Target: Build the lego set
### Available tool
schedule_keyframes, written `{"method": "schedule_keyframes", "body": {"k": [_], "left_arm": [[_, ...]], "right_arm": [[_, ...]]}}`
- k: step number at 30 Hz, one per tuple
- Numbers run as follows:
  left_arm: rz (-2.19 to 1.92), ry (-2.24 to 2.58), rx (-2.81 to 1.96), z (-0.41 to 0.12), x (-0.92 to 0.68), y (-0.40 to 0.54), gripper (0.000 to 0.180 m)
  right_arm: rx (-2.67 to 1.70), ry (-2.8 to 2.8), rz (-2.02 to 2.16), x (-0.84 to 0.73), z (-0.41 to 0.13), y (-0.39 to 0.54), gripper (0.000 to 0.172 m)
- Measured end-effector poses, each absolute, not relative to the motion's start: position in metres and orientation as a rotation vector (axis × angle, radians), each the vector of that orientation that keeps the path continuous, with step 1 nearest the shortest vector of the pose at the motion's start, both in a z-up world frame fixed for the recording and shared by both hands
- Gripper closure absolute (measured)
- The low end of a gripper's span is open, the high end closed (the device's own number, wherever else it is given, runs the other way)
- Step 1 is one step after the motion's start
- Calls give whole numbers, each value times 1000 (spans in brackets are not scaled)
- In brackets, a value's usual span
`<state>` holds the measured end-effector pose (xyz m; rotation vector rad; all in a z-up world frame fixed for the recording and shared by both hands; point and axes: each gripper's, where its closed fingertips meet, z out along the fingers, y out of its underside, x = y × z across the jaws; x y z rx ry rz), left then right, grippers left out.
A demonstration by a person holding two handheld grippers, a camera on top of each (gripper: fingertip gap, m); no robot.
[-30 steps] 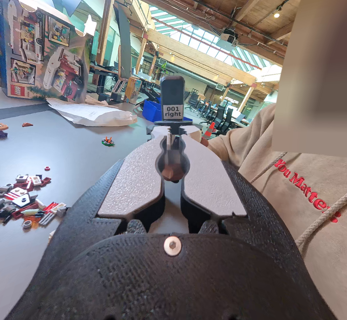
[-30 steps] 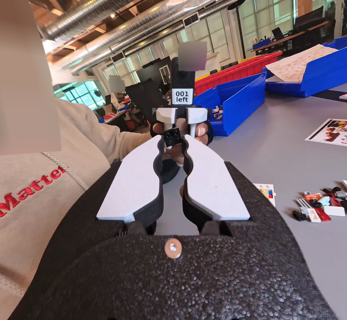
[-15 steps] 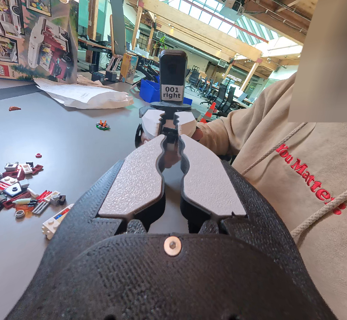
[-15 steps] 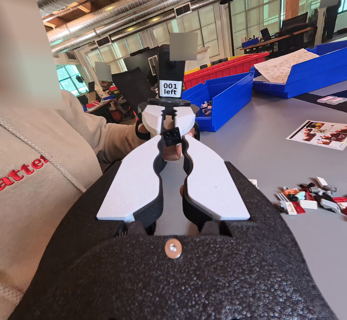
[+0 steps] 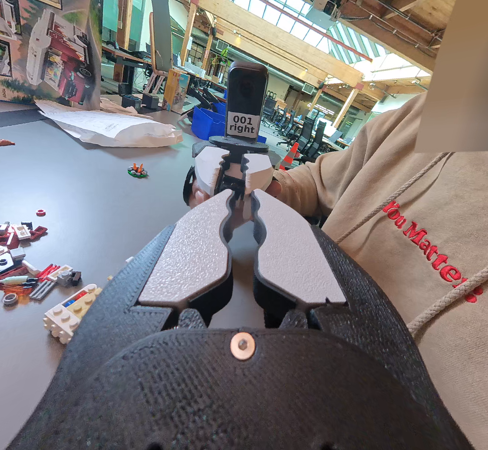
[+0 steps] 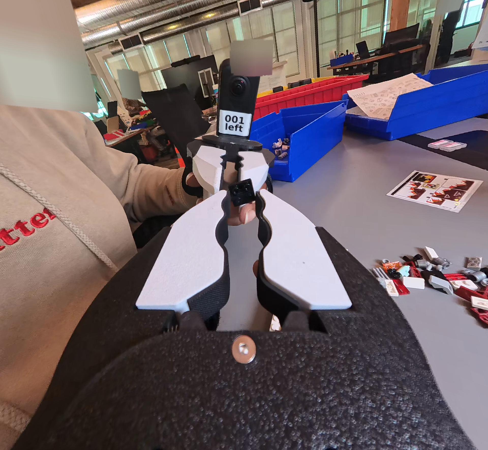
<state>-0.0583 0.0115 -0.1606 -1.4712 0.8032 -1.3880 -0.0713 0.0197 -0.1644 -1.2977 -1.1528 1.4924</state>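
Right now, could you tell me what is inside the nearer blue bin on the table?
The nearer blue bin holds a few small loose pieces near its open front. Its wall hides the rest of the inside.

White printed label point(image 5: 241, 125) on the black camera above the right claw point(image 6: 241, 194). A like label point(image 6: 233, 123) on the left claw's camera. Red embroidered lettering point(image 5: 427, 247) on the beige hoodie. Logo and number on the toy box point(image 5: 47, 41). Fine print on the white paper bag point(image 5: 111, 128).

Toy box point(image 5: 47, 30) cut off; left claw's point(image 5: 241, 196) grasp hidden.
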Motion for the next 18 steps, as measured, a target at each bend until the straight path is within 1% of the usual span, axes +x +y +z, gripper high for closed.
{"method": "schedule_keyframes", "body": {"k": [1, 6, 9, 18], "left_arm": [[-1398, 810, -1467, -160, -58, 10, 174], [-1400, 808, -1469, -161, -59, 11, 175], [-1375, 770, -1473, -161, -65, 18, 180], [-1416, 759, -1529, -170, -64, 19, 163]], "right_arm": [[-1298, -1152, 1490, -71, -165, 20, 154], [-1300, -1153, 1488, -71, -165, 21, 154], [-1293, -1150, 1479, -71, -164, 22, 154], [-1273, -1222, 1293, -72, -172, 23, 154]]}}
